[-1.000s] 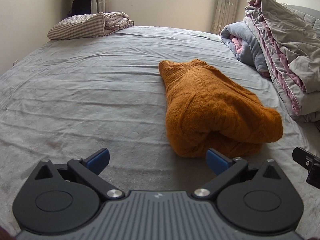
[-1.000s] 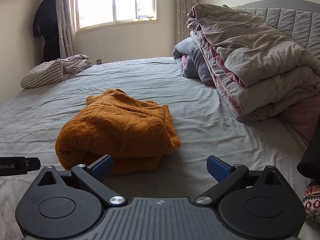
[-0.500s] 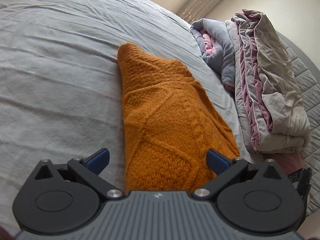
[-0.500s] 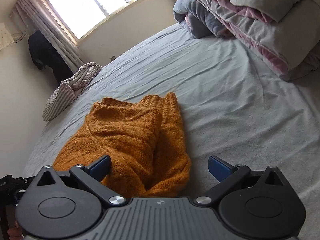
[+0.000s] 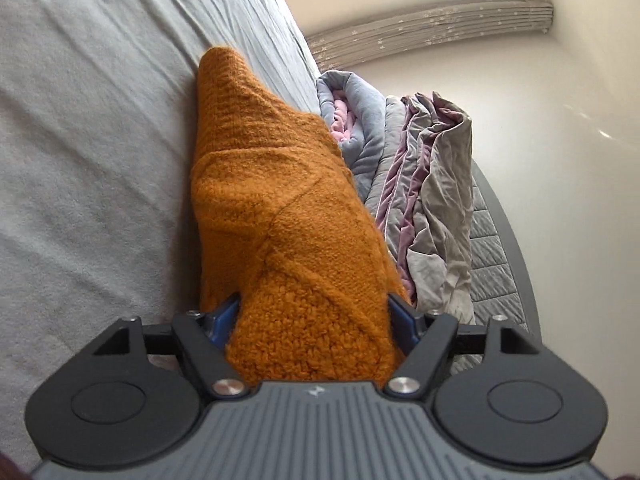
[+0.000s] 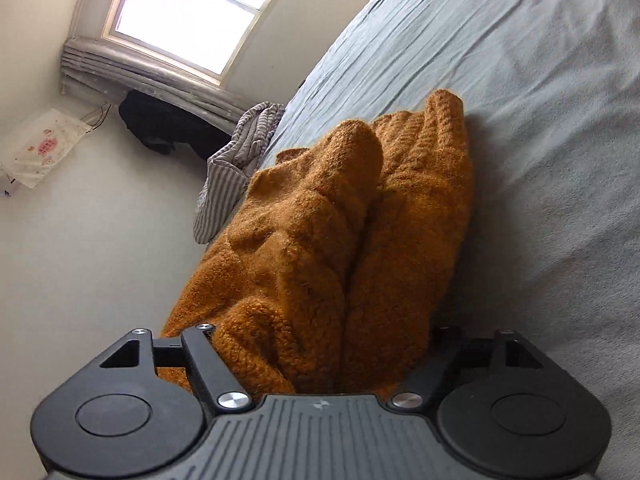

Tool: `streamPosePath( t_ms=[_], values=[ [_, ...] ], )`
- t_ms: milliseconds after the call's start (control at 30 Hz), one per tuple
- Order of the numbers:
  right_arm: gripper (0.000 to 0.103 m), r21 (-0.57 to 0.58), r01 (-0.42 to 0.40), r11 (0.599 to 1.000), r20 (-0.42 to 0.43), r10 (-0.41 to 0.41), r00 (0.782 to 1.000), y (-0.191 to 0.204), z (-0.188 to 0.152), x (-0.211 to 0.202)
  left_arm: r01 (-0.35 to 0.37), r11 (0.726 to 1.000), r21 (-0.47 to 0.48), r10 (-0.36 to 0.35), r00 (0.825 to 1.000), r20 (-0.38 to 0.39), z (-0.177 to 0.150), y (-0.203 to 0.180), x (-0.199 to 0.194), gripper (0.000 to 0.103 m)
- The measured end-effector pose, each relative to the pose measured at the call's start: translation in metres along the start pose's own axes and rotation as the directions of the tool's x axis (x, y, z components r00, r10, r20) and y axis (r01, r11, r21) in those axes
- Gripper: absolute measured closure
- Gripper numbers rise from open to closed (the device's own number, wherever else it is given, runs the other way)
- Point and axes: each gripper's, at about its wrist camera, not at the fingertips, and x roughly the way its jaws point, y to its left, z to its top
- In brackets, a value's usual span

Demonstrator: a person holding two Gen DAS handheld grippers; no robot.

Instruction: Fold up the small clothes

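Note:
An orange knitted sweater lies folded in a thick bundle on the grey bed sheet. My left gripper is shut on the near end of the bundle, with the knit bulging between its blue pads. The sweater also shows in the right wrist view. My right gripper is shut on its other near end, and the wool hides the fingertips. Both views are strongly tilted.
A stack of folded grey and pink quilts lies to the right by the padded headboard. A striped folded blanket sits at the far edge of the bed. A dark garment hangs below the window.
Both grippers moved in from in front of the sweater, tilted, and closed on its near ends. They were open and empty a second ago.

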Motion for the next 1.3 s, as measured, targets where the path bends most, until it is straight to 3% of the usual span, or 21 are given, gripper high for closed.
streamPosePath(
  t_ms=[100,233,467,567,633,733,833,900,1033,1133,1167,1300],
  values=[
    [0.033,-0.087,-0.006,0.996,-0.023,0.004,1.0,0.048,-0.021,-0.006,0.01,1.0,0.023,-0.011,0.999,0.033,-0.006,-0.013,-0.037,0.034],
    [0.033,-0.122,-0.044,0.992,-0.046,0.038,0.998,0.095,-0.057,-0.011,-0.007,0.996,0.087,0.002,0.999,0.054,-0.019,-0.032,-0.097,0.037],
    [0.034,-0.118,-0.09,0.989,-0.094,0.079,0.992,0.139,-0.135,-0.014,-0.075,0.989,0.124,0.065,0.995,0.079,-0.058,-0.027,-0.185,0.037],
    [0.033,-0.134,-0.076,0.988,-0.119,0.06,0.991,0.141,-0.161,-0.013,-0.126,0.984,0.129,0.114,0.989,0.097,-0.074,-0.007,-0.205,0.037],
    [0.03,-0.16,-0.04,0.986,-0.125,0.02,0.992,0.134,-0.174,-0.01,-0.228,0.964,0.14,0.213,0.971,0.111,-0.085,0.011,-0.211,0.036],
    [0.019,-0.157,0.037,0.987,-0.106,-0.054,0.993,0.102,-0.168,-0.009,-0.205,0.974,0.097,0.192,0.973,0.126,-0.1,0.032,-0.219,0.02],
    [0.013,-0.097,0.056,0.994,-0.08,-0.064,0.995,0.094,-0.171,-0.02,-0.243,0.965,0.102,0.227,0.963,0.143,-0.105,0.023,-0.223,0.019],
    [0.007,-0.131,0.109,0.985,-0.046,-0.116,0.992,0.108,-0.171,-0.035,-0.305,0.941,0.148,0.278,0.944,0.18,-0.108,0.004,-0.23,0.018],
    [0.007,-0.276,0.237,0.931,0.048,-0.233,0.971,0.148,-0.176,-0.067,-0.473,0.838,0.271,0.413,0.876,0.25,-0.129,-0.041,-0.235,0.012],
    [0.007,-0.414,0.349,0.841,0.154,-0.313,0.937,0.177,-0.194,-0.093,-0.578,0.756,0.307,0.511,0.814,0.276,-0.153,-0.062,-0.237,0.007],
    [0.007,-0.442,0.374,0.815,0.184,-0.326,0.927,0.177,-0.2,-0.106,-0.619,0.718,0.318,0.548,0.785,0.291,-0.164,-0.068,-0.239,0.006],
    [0.005,-0.503,0.45,0.738,0.268,-0.362,0.893,0.2,-0.231,-0.123,-0.724,0.61,0.321,0.631,0.689,0.356,-0.197,-0.08,-0.243,0.002]
  ],
)
